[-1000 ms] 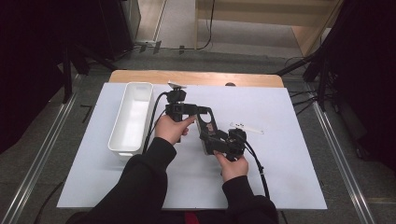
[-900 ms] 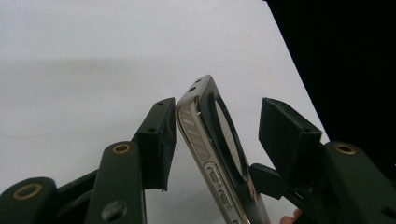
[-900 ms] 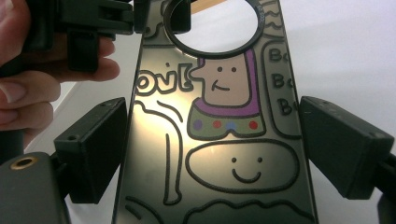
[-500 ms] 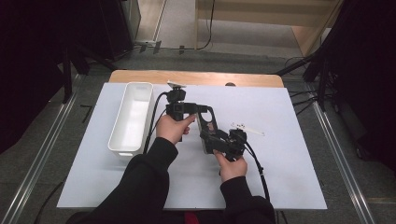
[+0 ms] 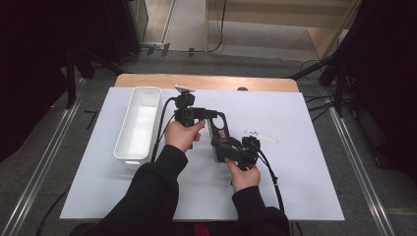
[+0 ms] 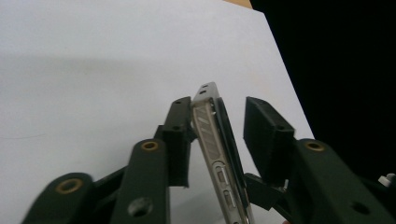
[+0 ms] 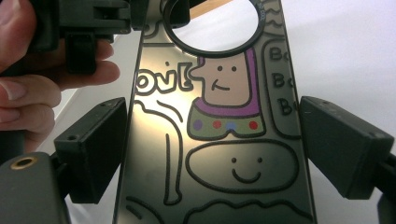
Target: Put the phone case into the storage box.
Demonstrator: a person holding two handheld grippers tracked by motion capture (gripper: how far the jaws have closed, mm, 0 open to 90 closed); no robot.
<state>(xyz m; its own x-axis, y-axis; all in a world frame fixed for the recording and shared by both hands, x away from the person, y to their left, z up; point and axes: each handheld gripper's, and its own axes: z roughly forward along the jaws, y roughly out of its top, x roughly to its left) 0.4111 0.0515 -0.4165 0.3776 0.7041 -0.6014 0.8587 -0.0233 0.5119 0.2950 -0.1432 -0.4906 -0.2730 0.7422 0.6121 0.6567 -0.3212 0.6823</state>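
Note:
A phone (image 5: 220, 132) in a case with cartoon drawings and a ring holder is held up over the white mat between both grippers. In the right gripper view the case's back (image 7: 219, 154) spans the right gripper (image 7: 217, 112), whose two pads press its long edges. That gripper (image 5: 219, 147) comes at the phone from the near right. In the left gripper view the phone (image 6: 208, 126) stands edge-on inside the left gripper (image 6: 217, 105). One pad touches the phone and the other stands off with a gap. The left gripper (image 5: 218, 120) is at the phone's far end.
A long white tray (image 5: 137, 123) lies at the left of the mat (image 5: 295, 187). Small pale bits (image 5: 260, 135) lie right of the grippers. Cables trail from both grippers toward the person. The wooden table edge (image 5: 206, 81) runs along the back.
Almost nothing differs. Both hands and the phone stay in nearly the same place, with the right gripper edged slightly toward the left one.

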